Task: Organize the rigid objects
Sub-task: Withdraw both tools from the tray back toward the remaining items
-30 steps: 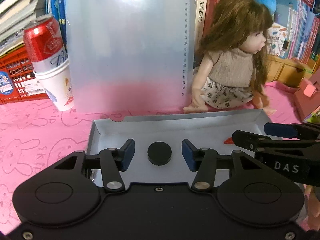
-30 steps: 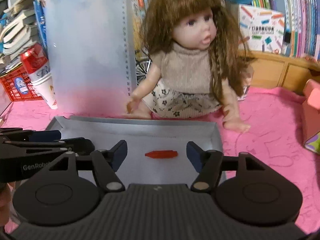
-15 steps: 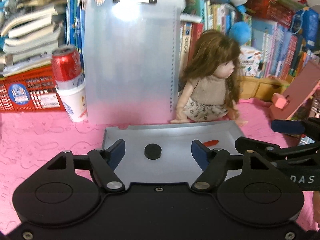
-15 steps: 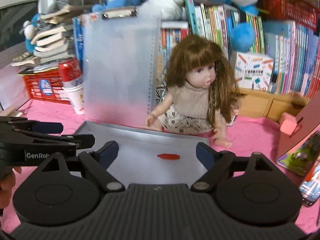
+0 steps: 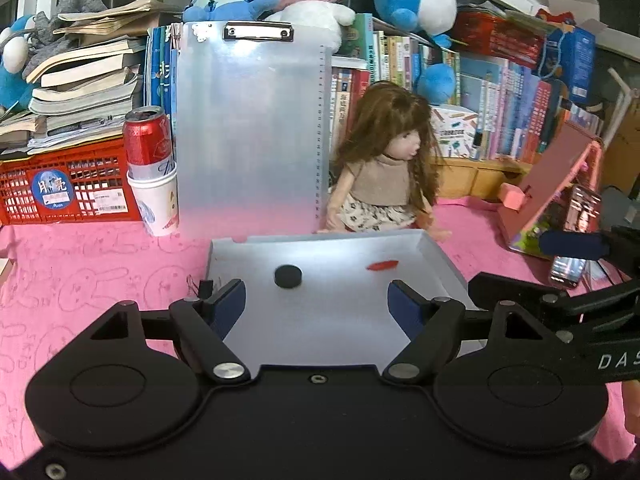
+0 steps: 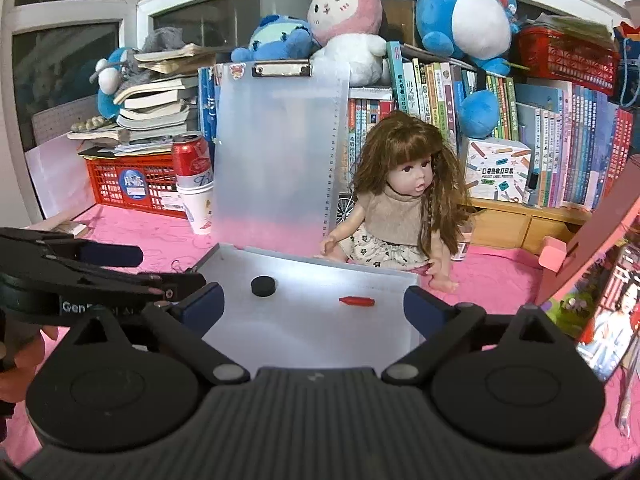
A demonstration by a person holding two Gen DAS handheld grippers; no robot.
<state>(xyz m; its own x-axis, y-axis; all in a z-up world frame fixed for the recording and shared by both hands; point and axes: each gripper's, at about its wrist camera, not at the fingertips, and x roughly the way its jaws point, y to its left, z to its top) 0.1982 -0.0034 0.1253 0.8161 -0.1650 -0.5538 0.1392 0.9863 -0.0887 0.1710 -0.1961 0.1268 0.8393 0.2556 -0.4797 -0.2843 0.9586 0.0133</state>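
- Pink cloth covers the bench [image 5: 80, 280], and on it lies your grey tray [image 5: 440, 264], in front of the doll [image 5: 384, 176] and the standing clipboard [image 5: 252, 132].
- The clipboard leans upright just behind the tray's far rim. In my judgement it can tip onto the tray if you push the tray backward when you reach in.
- The doll sits just beside the far right corner of the tray. A wide swing on that side can knock it over.
- A red can [image 5: 146, 142] stands inside a paper cup [image 5: 158, 204] to the left of the clipboard. This stack looks top-heavy, so keep clear of it.
- Your left hand-held gripper [image 5: 316, 296] is released and has just been opening; nothing is between its pads, which hang over the near part of the tray.
- Your right hand-held gripper [image 6: 314, 306] is released too, very wide, and has also just been opening. It holds nothing.
- The two grippers are close side by side, and each shows in the other's view. They can collide if both go into the tray together.
- The black puck [image 5: 288, 276] rests on the tray floor, left of centre. It is low and flat, so the pads may slide over it.
- The small red piece [image 6: 356, 301] lies right of centre, well apart from the puck. It is thin and could skid away on the smooth floor.
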